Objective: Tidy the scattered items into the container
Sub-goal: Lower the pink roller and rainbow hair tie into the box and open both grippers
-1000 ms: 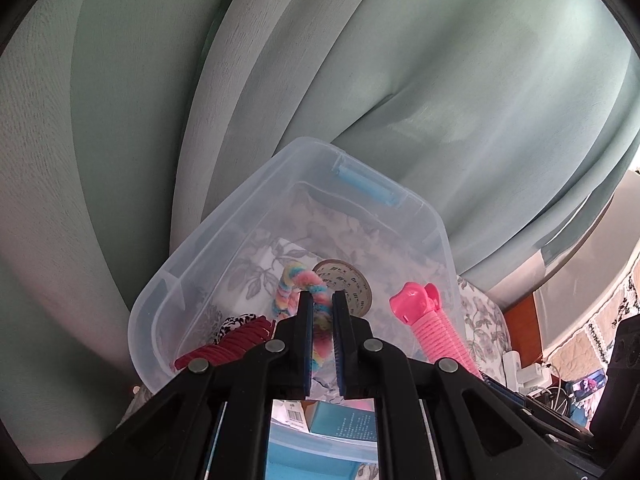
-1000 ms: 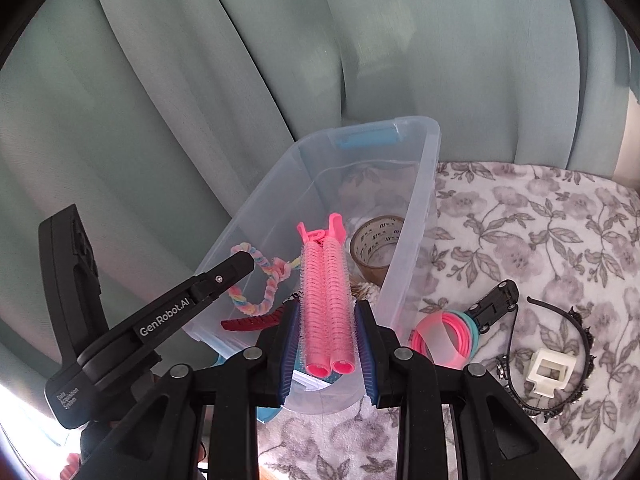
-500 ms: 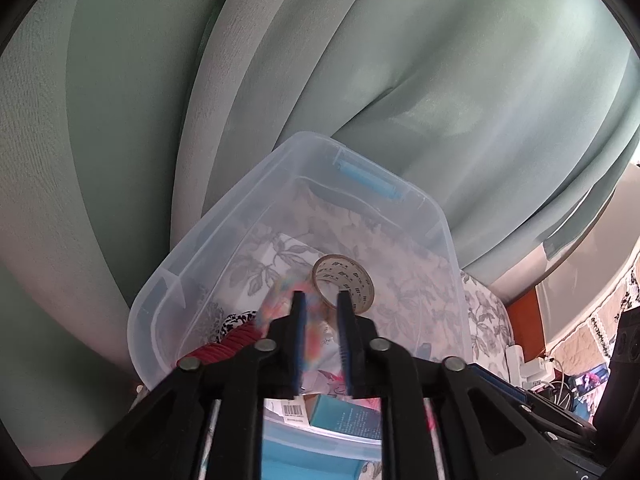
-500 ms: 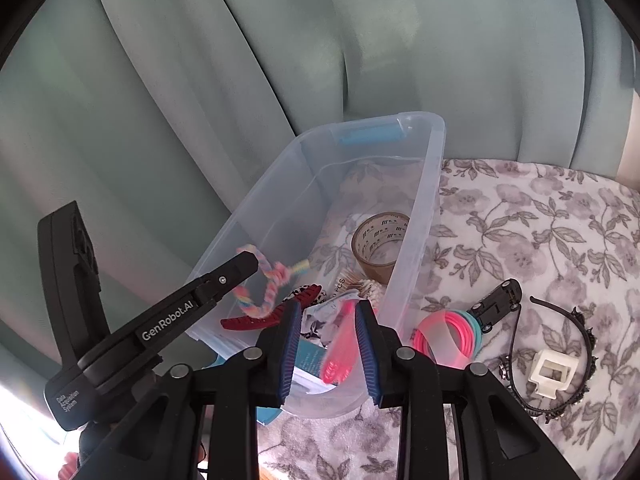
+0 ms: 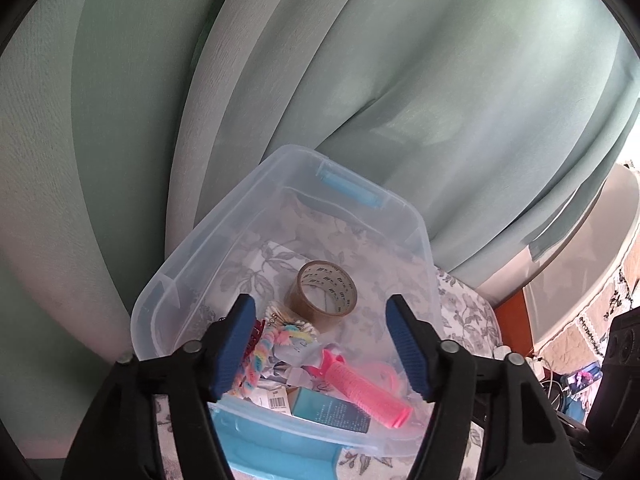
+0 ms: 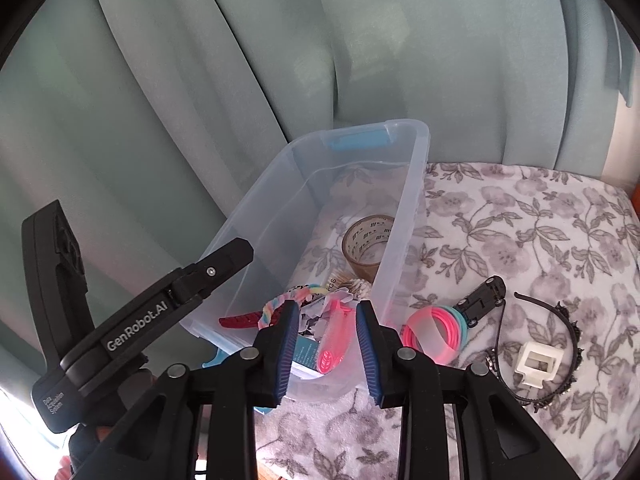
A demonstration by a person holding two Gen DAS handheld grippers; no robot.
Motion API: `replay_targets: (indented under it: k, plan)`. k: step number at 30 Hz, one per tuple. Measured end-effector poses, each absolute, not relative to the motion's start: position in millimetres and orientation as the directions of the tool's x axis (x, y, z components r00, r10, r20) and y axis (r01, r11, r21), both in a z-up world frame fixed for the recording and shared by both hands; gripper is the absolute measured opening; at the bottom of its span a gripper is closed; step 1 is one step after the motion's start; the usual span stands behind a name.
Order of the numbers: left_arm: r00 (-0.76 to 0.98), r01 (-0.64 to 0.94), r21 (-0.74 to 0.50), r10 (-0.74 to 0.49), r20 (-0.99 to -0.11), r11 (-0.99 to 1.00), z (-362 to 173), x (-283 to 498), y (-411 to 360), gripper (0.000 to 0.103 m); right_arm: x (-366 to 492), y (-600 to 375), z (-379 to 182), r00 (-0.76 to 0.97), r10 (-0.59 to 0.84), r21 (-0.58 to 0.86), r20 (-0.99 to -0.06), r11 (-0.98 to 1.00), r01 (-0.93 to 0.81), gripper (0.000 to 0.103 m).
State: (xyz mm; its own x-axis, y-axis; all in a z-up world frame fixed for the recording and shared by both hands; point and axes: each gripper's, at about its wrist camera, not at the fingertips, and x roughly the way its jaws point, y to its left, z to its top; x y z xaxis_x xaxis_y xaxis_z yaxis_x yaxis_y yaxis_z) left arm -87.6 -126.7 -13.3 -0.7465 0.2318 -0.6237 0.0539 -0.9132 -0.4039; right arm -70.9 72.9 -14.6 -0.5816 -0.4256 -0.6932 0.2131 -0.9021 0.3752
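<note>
Both tongs hang spread over the bin (image 5: 224,240): left tongs (image 5: 320,344) just opened, right tongs (image 6: 326,344) widening, nothing pinched.

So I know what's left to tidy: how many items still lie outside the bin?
4, all right of the clear plastic bin: pink and blue ring stack, black clip, black beaded headband, white square clip. Others may be hidden.

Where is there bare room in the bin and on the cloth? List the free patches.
Inside the clear bin, the far end is bare, between the blue handle and the tape roll. The near end is crowded: pink roller, pastel scrunchie, red clip. On the floral cloth, the stretch beyond the black clip and headband is free.
</note>
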Motion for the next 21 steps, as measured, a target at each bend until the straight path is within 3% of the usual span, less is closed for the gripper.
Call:
replay_targets:
  k: [12,21]
  plan:
    - [-0.771,0.055,-0.387,0.207,-0.602,-0.921,6.6,-70.5,-121.0,0.091,-50.9,81.5,4.5,-0.621,-0.421,0.378,-0.662,-0.902,0.208,0.057]
    - [-0.806,0.035,-0.321,0.164,-0.569,-0.946,32.0,-49.9,-105.4,0.096,-29.5,85.4,19.8,-0.644,-0.442,0.391,-0.624,-0.891,0.232,0.068]
